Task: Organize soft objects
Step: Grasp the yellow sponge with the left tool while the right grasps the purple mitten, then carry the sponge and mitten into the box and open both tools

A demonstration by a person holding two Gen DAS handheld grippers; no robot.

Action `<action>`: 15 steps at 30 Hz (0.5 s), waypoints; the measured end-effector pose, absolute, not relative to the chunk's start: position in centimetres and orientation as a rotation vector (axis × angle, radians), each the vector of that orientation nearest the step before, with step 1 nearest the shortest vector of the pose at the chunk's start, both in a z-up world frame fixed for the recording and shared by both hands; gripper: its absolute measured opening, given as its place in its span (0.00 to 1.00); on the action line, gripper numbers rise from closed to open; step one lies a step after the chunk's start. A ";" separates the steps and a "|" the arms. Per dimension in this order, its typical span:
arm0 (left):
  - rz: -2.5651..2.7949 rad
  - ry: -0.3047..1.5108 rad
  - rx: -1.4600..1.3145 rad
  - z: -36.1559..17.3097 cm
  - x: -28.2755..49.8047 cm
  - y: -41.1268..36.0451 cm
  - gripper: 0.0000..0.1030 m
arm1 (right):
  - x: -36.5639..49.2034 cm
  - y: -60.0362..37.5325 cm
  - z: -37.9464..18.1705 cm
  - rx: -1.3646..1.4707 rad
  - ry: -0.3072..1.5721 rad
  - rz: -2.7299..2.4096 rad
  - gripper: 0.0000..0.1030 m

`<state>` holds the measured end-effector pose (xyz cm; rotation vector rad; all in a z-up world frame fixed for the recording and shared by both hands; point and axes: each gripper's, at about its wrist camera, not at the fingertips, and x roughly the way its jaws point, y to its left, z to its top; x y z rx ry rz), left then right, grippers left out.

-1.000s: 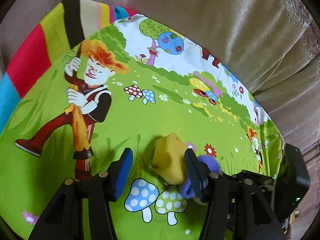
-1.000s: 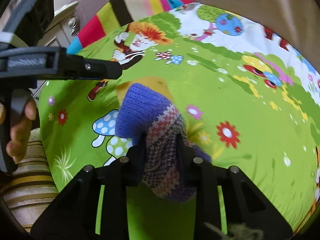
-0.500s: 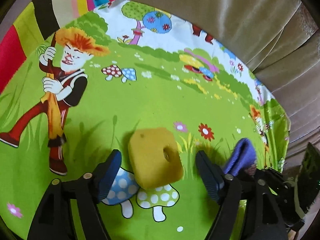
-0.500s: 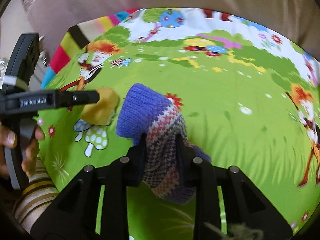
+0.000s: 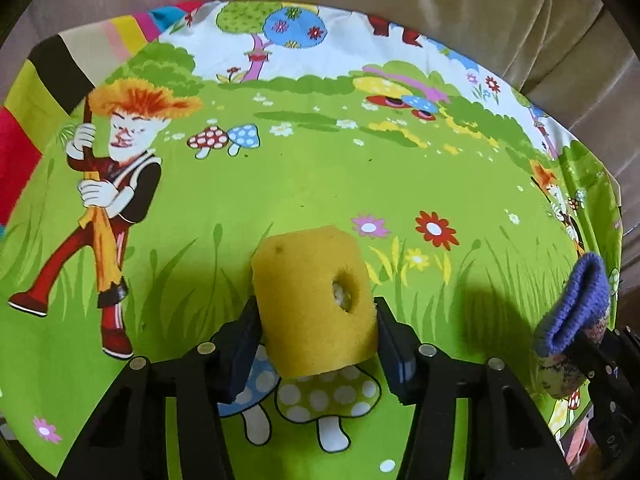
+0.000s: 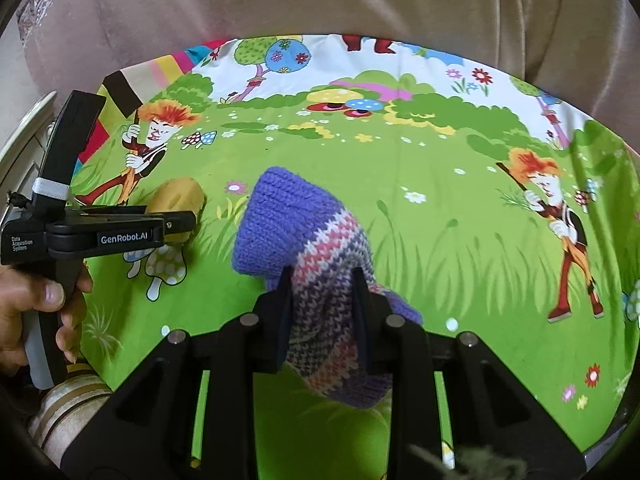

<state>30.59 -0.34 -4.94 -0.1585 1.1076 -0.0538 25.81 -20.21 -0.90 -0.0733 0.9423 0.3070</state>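
Note:
A yellow sponge block [image 5: 304, 280] with a round hole lies on the green cartoon-print cloth [image 5: 320, 184]. My left gripper [image 5: 316, 308] straddles it, its jaws closing, and both blue pads touch the sponge's sides. In the right wrist view the same sponge [image 6: 180, 196] sits behind the left gripper [image 6: 180, 222], which a person's hand [image 6: 52, 296] holds. My right gripper [image 6: 322, 280] is shut on a knitted purple sock [image 6: 296, 216] with pink and white stripes, lifted above the cloth. That sock [image 5: 576, 300] also shows at the right edge of the left wrist view.
The cloth covers a seat with a beige sofa back [image 5: 400, 0] behind and to the right. A striped fabric [image 6: 68, 404] lies at the lower left. White furniture [image 6: 24, 140] stands beyond the cloth's left edge.
The left gripper opened wide around the sponge, then closed until its pads met the sponge's sides. The right gripper carried the sock away to the right, clear of the sponge.

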 end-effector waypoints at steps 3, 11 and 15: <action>-0.088 1.090 -0.165 -3.8 29.7 -1.0 0.52 | 24.7 -20.7 -0.2 -0.073 0.933 0.285 0.30; -0.242 1.046 -0.202 -0.4 24.0 -5.9 0.52 | 19.6 -23.6 2.3 -0.059 0.905 0.183 0.30; -0.366 1.029 -0.198 1.3 20.0 -10.3 0.52 | 15.8 -26.4 3.7 -0.046 0.891 0.109 0.29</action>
